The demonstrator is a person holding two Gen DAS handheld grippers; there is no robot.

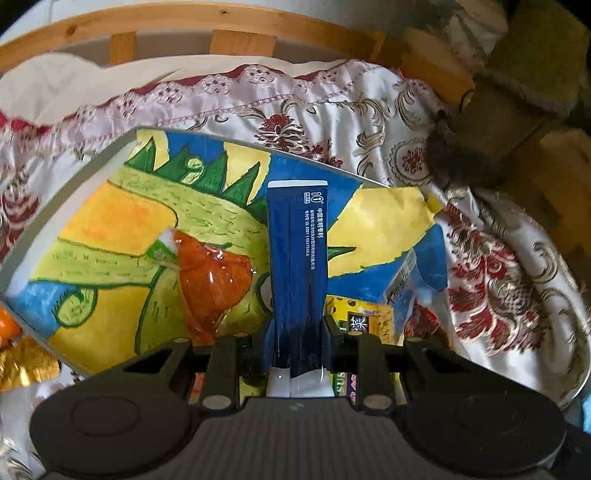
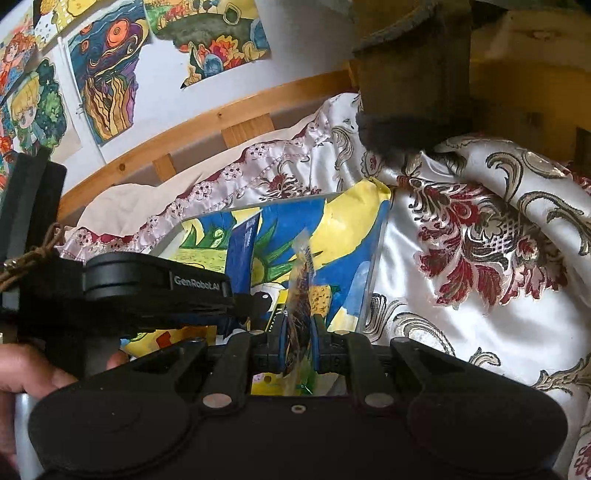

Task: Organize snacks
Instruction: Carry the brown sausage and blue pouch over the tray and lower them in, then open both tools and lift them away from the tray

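Observation:
My left gripper (image 1: 297, 325) is shut on a dark blue stick sachet (image 1: 297, 240) that stands upright between its fingers. Under it lies a shallow tray (image 1: 110, 155) lined with a bright painted drawing. An orange clear-wrapped snack (image 1: 210, 284) lies in the tray, and a yellow box (image 1: 365, 314) sits beside the sachet's base. My right gripper (image 2: 299, 325) is shut on a thin, clear-wrapped brownish snack (image 2: 301, 280), held edge-on over the same tray (image 2: 373, 266). The left gripper (image 2: 255, 299) with the blue sachet (image 2: 242, 254) shows just left of it.
A white satin cloth (image 1: 498, 280) with red and gold patterns surrounds the tray. A gold packet (image 1: 26, 362) lies off its near left corner. A wooden rail (image 1: 184, 22) runs behind, below wall drawings (image 2: 107, 74). An olive, fur-trimmed thing (image 2: 410, 81) hangs at upper right. A hand (image 2: 22, 373) grips the left handle.

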